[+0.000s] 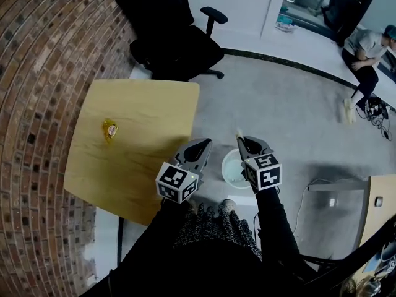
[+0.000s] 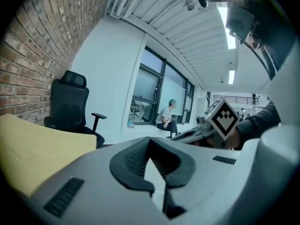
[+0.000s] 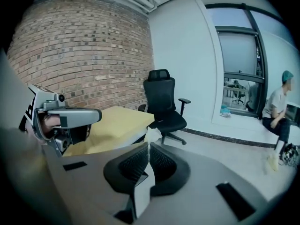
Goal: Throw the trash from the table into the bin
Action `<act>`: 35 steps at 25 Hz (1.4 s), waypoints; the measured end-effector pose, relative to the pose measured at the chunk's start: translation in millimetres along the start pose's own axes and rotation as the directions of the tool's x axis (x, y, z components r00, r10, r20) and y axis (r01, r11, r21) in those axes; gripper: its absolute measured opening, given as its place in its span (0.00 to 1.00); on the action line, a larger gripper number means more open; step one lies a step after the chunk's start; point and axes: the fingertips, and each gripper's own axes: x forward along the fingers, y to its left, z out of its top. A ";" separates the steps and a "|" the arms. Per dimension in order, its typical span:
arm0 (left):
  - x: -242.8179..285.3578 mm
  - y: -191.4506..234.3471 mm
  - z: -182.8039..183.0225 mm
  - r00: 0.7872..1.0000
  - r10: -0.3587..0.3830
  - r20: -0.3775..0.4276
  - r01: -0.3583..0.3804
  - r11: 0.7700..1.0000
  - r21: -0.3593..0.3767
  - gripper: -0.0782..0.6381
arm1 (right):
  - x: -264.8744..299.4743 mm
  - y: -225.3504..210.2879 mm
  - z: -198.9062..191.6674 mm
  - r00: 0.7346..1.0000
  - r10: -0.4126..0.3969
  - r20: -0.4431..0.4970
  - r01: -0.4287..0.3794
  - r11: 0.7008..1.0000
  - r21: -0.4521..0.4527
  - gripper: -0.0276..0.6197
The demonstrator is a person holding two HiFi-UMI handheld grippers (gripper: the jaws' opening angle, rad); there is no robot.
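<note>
Markings first: anything printed that you can read?

Only black-and-white square patterns on the 2 cubes, the left cube [image 1: 178, 182] and the right cube [image 1: 266, 171]. They are blocky shapes rather than letters.

How do the jaws stand?

The right hand-held gripper [image 1: 247, 143] has its ribbed black pads pressed together on a pale paper scrap [image 3: 152, 135], which pokes out crumpled beyond the tips. The left hand-held gripper [image 1: 200, 146] has its jaws closed to a point, with nothing seen between them.

Where is the trash?

The scrap hangs in the right jaws over the floor [image 1: 278, 104], past the counter [image 1: 142, 104] edge. In the head view it sits just beyond the rim of the bin [image 1: 228, 166]. 1 more piece, a shiny golden wrapper [image 1: 110, 129], lies crumpled on the counter's left part, well apart from both grippers.

Materials and shapes?

The counter is light wood grain with rounded corners. The bin is round, white and open, standing on the grey floor between the 2 grippers. A red brick wall [image 1: 37, 104] runs along the left, and a black office chair [image 1: 176, 42] stands beyond the counter.
</note>
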 end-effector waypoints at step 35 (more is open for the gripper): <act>111.2 -85.1 -86.5 0.981 -0.147 -0.129 0.148 0.989 -0.002 0.11 | -32.5 -103.9 -121.5 0.994 -0.077 -0.074 0.086 0.988 0.128 0.07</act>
